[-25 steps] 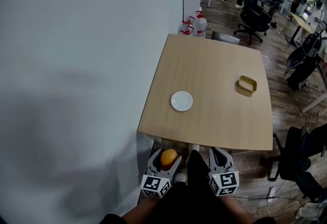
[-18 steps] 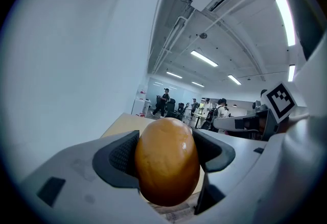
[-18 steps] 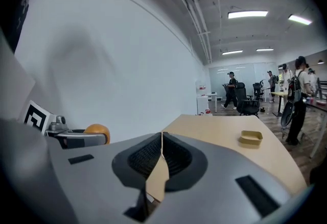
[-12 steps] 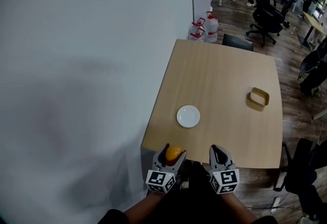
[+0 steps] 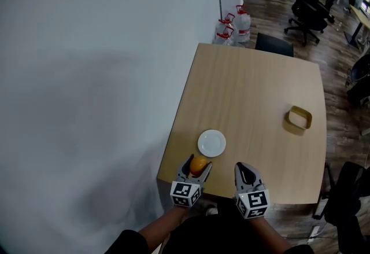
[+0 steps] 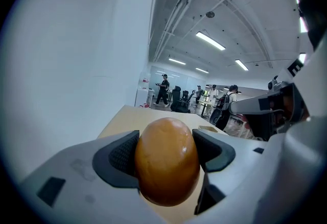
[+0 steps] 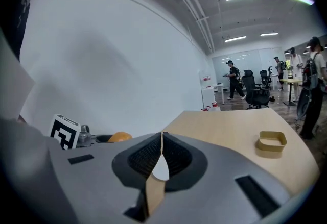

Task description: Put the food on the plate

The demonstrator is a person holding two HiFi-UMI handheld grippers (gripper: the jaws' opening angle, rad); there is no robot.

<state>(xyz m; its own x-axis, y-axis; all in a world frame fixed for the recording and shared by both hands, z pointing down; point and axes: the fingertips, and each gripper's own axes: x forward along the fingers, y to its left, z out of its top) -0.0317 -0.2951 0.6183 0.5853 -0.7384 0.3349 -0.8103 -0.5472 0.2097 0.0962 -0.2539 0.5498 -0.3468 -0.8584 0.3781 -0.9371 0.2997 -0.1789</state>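
Note:
A small white plate (image 5: 211, 143) sits on the wooden table (image 5: 254, 102) near its front left edge. My left gripper (image 5: 197, 167) is shut on an orange-brown egg-shaped piece of food (image 5: 199, 165), held just short of the plate over the table's near edge. In the left gripper view that food (image 6: 166, 160) fills the space between both pads. My right gripper (image 5: 245, 172) hovers beside it to the right, shut with nothing in it; its pads (image 7: 176, 155) meet in the right gripper view.
A tan rectangular container (image 5: 300, 118) stands at the table's right side, also seen as the container (image 7: 271, 141). A white wall (image 5: 87, 73) runs along the left. Water jugs (image 5: 236, 24), office chairs (image 5: 306, 10) and people stand behind the table.
Both grippers have moved forward from below the table edge to above it. The left gripper, still holding the food, now sits close to the plate.

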